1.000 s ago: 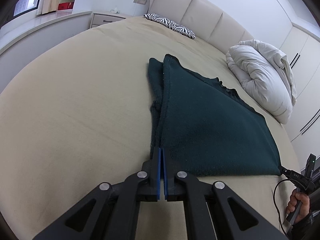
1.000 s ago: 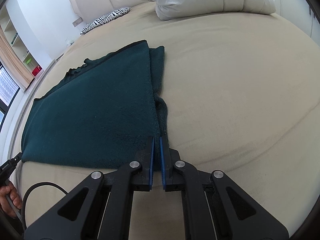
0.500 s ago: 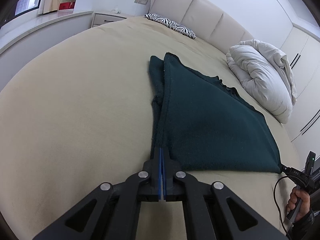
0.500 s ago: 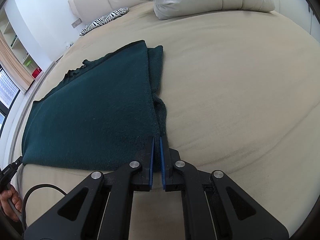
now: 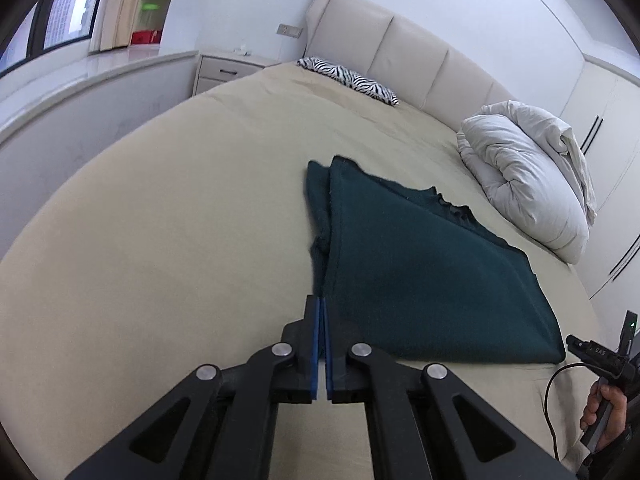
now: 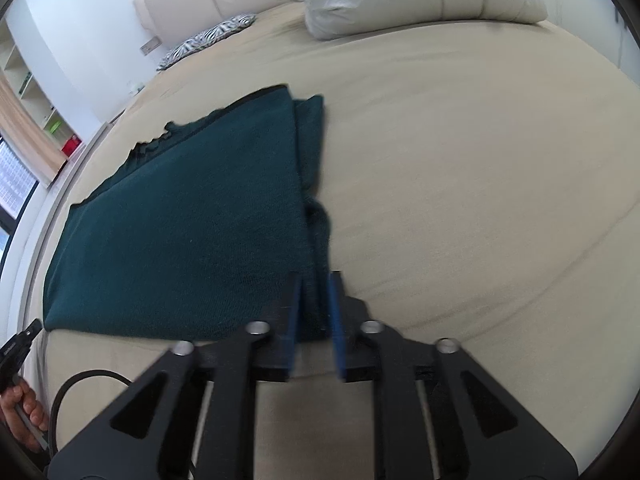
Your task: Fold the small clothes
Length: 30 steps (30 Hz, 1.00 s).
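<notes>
On the beige bed (image 5: 168,248) the dark green garment (image 5: 420,280) lies flat, folded once, its doubled edge running toward each of your tools. Your left tool (image 5: 321,312) has its pads pressed together at the near left corner — whether cloth sits between them can't be told. Your right tool (image 6: 317,300) has just been opening; its pads now stand spread with the garment's near right corner loose between them, likely so the fold settles where you laid it. White bedding (image 5: 528,176) sits well apart.
</notes>
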Each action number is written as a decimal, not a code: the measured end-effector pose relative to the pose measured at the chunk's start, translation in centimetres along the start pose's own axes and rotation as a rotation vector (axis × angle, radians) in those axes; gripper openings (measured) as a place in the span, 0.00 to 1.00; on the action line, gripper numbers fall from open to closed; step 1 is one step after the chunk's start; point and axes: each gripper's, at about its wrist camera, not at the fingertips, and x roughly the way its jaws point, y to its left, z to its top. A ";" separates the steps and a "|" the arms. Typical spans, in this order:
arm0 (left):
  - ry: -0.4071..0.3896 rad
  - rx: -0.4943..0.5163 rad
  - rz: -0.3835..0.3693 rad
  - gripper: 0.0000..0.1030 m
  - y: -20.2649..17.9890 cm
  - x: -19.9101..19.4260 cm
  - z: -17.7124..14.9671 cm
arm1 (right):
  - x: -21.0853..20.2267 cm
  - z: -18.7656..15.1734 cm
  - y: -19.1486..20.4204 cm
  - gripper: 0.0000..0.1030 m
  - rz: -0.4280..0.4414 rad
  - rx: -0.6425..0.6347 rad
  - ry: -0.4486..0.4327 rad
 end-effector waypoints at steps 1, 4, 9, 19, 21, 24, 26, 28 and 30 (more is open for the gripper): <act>-0.004 0.029 -0.005 0.01 -0.8 0.3 0.7 | -0.6 0.3 0.0 0.33 -0.003 0.016 -0.028; -0.010 0.119 -0.023 0.08 -3.8 2.3 2.8 | -1.5 1.8 1.7 0.33 0.086 0.025 -0.067; 0.015 0.240 0.001 0.14 -9.1 8.7 5.4 | 2.0 3.6 9.5 0.33 0.349 -0.048 0.010; 0.088 0.201 0.125 0.36 -5.4 15.5 6.0 | 13.2 5.5 15.4 0.31 0.531 -0.008 0.133; 0.088 0.208 0.118 0.36 -5.3 15.4 6.0 | 13.8 6.3 13.7 0.28 0.544 0.039 0.124; 0.081 0.210 0.117 0.36 -5.3 15.3 5.9 | 14.5 7.4 10.0 0.17 0.575 0.138 0.103; 0.074 0.191 0.096 0.36 -4.9 15.0 5.8 | 14.3 7.5 7.0 0.16 0.558 0.213 0.071; 0.074 0.161 0.064 0.36 -4.1 14.8 5.9 | 13.6 7.1 3.8 0.14 0.545 0.281 0.014; 0.078 0.141 0.047 0.36 -3.8 14.8 6.0 | 12.7 6.7 0.8 0.08 0.528 0.346 -0.037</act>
